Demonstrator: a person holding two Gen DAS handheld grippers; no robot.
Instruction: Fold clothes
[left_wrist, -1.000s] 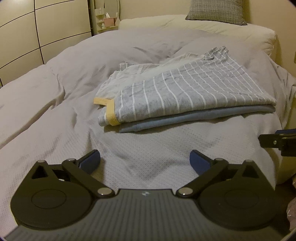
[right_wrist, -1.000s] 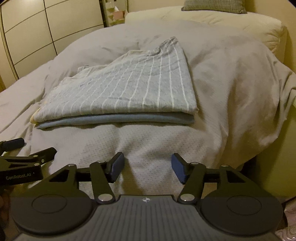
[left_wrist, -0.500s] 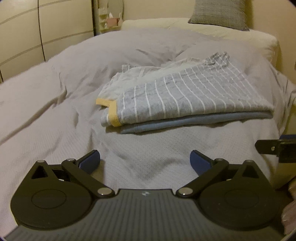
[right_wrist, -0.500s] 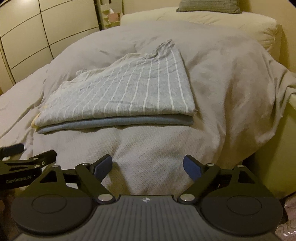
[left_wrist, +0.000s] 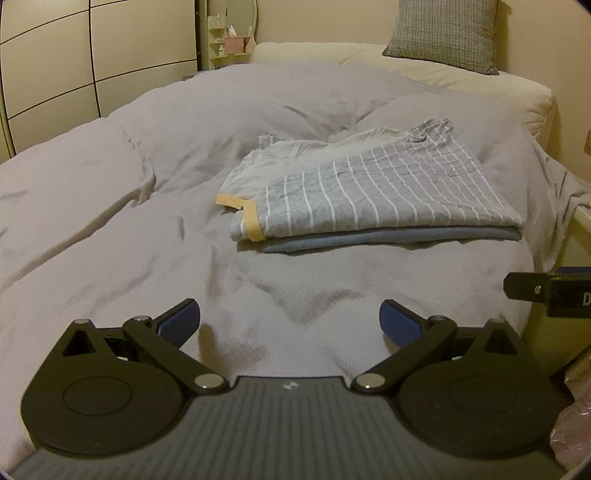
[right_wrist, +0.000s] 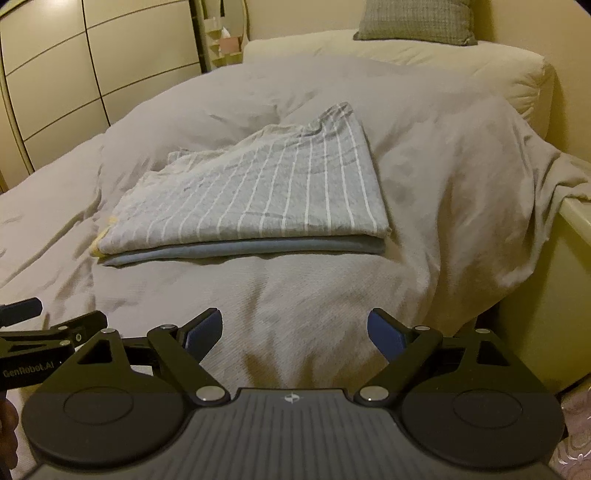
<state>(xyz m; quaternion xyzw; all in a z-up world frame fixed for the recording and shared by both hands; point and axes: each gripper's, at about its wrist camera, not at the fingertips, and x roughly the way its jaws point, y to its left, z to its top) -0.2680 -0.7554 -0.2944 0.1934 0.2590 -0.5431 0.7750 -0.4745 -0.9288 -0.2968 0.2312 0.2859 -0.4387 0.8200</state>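
A folded grey garment with white stripes (left_wrist: 376, 192) (right_wrist: 266, 195) lies on the bed, with a yellow trim (left_wrist: 251, 221) at its left corner and a plain blue layer (left_wrist: 388, 238) showing beneath. My left gripper (left_wrist: 290, 325) hovers open over the duvet, well short of the garment's near edge. My right gripper (right_wrist: 295, 332) is open too, also short of the fold and holding nothing. Each gripper's side shows at the edge of the other's view.
The grey duvet (left_wrist: 110, 221) covers the bed and hangs over its right side (right_wrist: 517, 221). A checked cushion (left_wrist: 447, 33) sits on the cream headboard end. Wardrobe doors (left_wrist: 55, 62) stand at left, and a small shelf with a pink box (left_wrist: 232, 42) stands beyond.
The right gripper's fingers have spread wider apart. Both grippers have drawn back a little from the folded garment, which lies as it did.
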